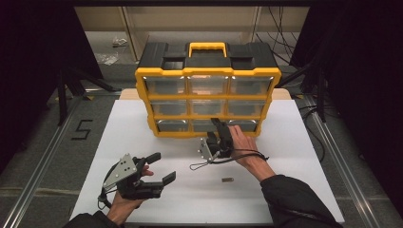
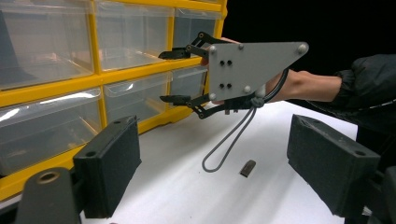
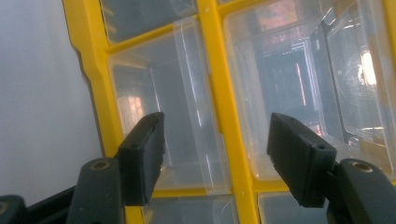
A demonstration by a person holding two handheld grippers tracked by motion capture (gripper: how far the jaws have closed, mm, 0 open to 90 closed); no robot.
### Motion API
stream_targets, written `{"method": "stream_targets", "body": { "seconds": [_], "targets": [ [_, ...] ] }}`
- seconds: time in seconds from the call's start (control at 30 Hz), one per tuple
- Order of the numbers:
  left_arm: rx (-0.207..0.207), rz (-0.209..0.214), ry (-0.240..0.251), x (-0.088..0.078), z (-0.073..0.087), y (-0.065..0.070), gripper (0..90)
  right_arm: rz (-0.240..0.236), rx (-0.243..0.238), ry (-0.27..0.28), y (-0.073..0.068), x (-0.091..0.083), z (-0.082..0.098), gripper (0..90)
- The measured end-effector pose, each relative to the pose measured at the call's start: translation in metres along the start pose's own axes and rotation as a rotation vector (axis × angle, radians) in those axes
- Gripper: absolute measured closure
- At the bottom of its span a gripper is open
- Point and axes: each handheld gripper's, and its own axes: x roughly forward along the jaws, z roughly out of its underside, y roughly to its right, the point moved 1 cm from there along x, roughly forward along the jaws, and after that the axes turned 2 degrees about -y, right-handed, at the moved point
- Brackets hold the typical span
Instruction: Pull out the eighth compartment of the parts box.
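A yellow and black organizer [image 1: 207, 97] with clear drawers stands at the back of the white table [image 1: 133, 142]. My right gripper [image 1: 217, 123] is rolled on its side and points at the bottom row of drawers. In the right gripper view its jaws [image 3: 215, 154] stand open on either side of a yellow divider [image 3: 224, 107] between two clear drawers, and the pads touch nothing. The left gripper view shows the right gripper [image 2: 169, 77] from the side, close to the drawer fronts. My left gripper [image 1: 159, 168] rests open near the table's front left, its jaws [image 2: 215, 172] empty.
A small dark piece [image 1: 227, 180] lies on the table in front of the right hand, also seen in the left gripper view [image 2: 248, 168]. The right gripper's cable loop [image 1: 199, 166] hangs onto the table. Black curtains flank both sides. A "5" [image 1: 81, 129] marks the floor left.
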Motion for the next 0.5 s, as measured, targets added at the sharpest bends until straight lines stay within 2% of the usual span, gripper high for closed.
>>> {"method": "stream_targets", "body": {
  "seconds": [0.17, 0.2, 0.3, 0.5],
  "targets": [
    [0.001, 0.002, 0.001, 0.0, -0.0003, 0.0005, 16.8, -0.001, -0.013, -0.002, -0.0027, 0.0026, -0.0008, 41.7],
    [0.0, 0.003, 0.002, -0.0001, -0.0003, 0.0005, 16.8, 0.009, -0.029, -0.003, -0.0024, 0.0045, -0.0003, 42.9],
    [-0.001, 0.003, 0.003, -0.0001, -0.0003, 0.0003, 16.8, 0.023, -0.026, -0.011, -0.0015, 0.0061, 0.001, 45.3],
    [0.0, 0.004, 0.001, 0.0003, -0.0002, 0.0006, 16.8, 0.032, -0.057, -0.015, -0.0037, 0.0088, 0.0029, 49.7]
  ]
}}
